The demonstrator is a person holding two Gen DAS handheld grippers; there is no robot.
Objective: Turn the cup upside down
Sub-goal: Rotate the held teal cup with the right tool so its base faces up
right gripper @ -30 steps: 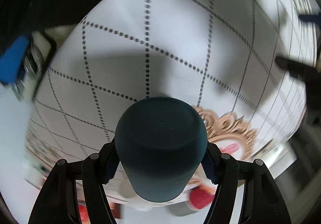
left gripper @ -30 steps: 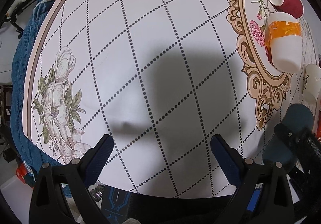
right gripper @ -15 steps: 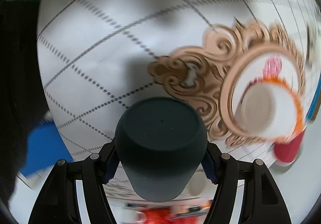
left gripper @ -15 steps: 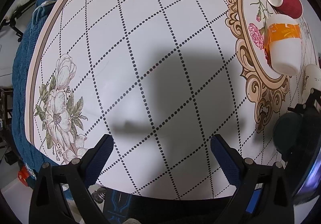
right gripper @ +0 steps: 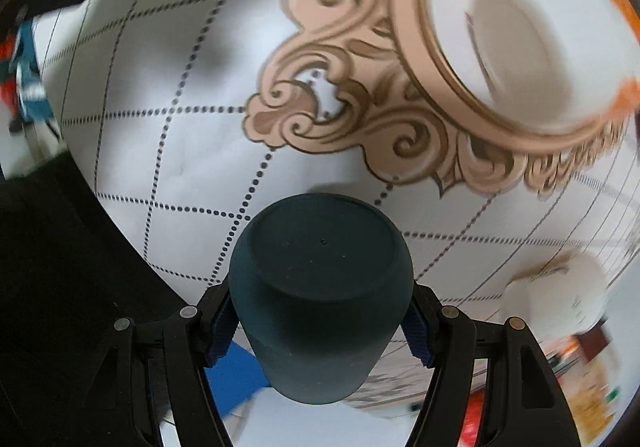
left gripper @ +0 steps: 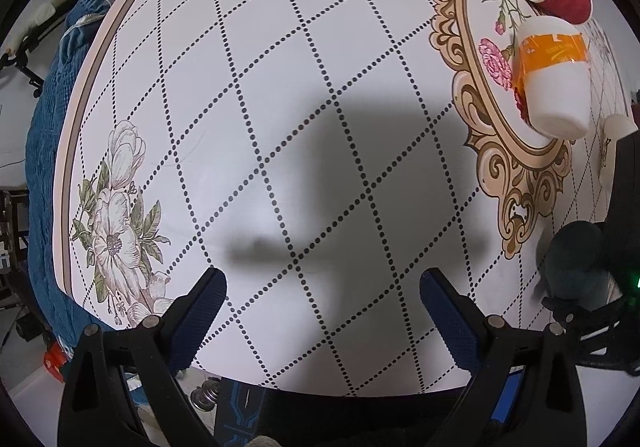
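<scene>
With the right gripper point(right gripper: 320, 321) clamped on the dark cup point(right gripper: 320, 295), base toward the camera above the bench point(right gripper: 192, 59), lower it squarely onto clear cloth beside the orange-banded cup point(right gripper: 532, 47); left gripper point(left gripper: 320, 311) stays wide, empty.

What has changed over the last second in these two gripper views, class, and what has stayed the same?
The right gripper, shut on the dark teal cup throughout, swung over the table toward the ornate frame print and the white-and-orange cup. Nothing was released. The left gripper stayed open, hovering; the table cups did not move.
</scene>
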